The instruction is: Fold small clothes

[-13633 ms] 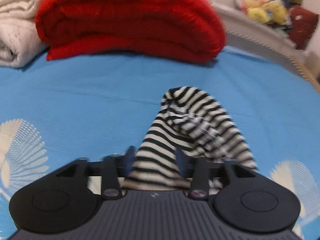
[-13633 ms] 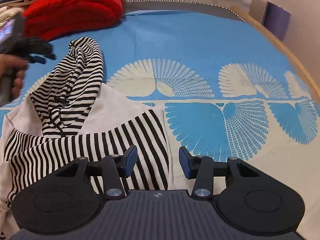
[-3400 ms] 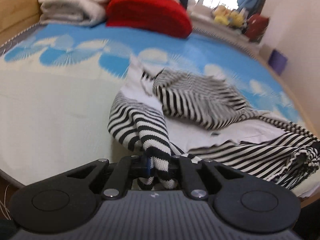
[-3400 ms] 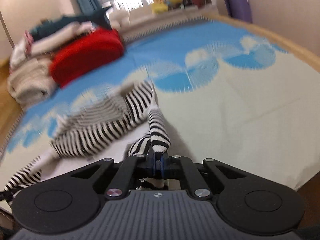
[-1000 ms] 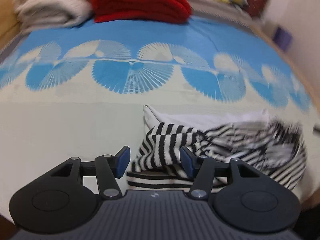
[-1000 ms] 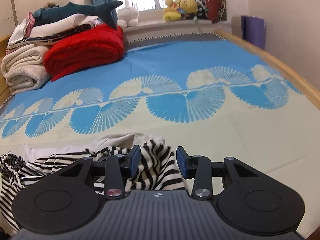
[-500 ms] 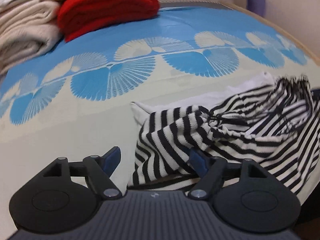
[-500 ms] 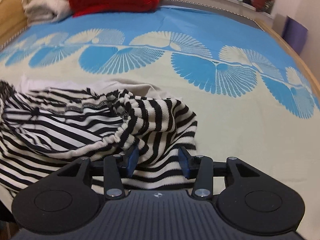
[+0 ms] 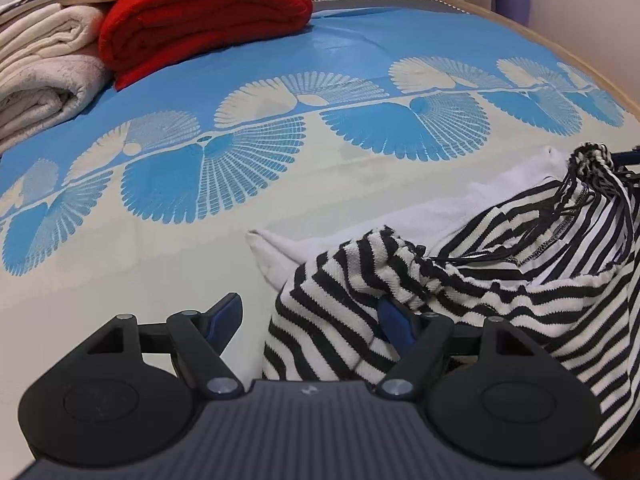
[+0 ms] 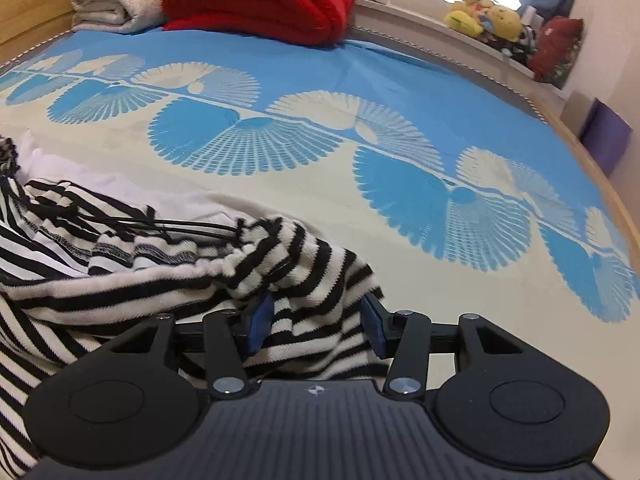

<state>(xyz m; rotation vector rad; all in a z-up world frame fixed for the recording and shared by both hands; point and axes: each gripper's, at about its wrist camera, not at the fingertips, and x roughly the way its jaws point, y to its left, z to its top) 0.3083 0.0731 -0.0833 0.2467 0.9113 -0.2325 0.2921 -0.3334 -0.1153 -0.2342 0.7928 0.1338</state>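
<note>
The striped garment (image 9: 472, 280), black and white with a plain white panel under it, lies bunched at the near edge of the bed (image 9: 320, 60), on the cream part of the blue fan-patterned sheet. A thin black drawstring (image 10: 180, 225) runs across its gathered folds.

Left gripper (image 9: 310, 316): fingers wide apart, nothing clamped. A thick striped fold fills the right half of the gap and lies against the right blue pad, while the left finger (image 9: 224, 312) stands clear over bare sheet.

Right gripper (image 10: 316, 320): fingers apart as well, a narrower gap, with a striped fold bulging up between the two blue pads and brushing both; not pinched.

The left view shows the garment's far end rising to a small knotted tip (image 9: 592, 158) at the right edge. The right view alone shows the yellow plush toys (image 10: 486, 16) on the sill beyond the bed and a purple box (image 10: 608, 142) by the wall. Both views catch the folded red blanket (image 9: 200, 12) and the cream blankets (image 9: 44, 64) stacked beside it at the bed's far end.
</note>
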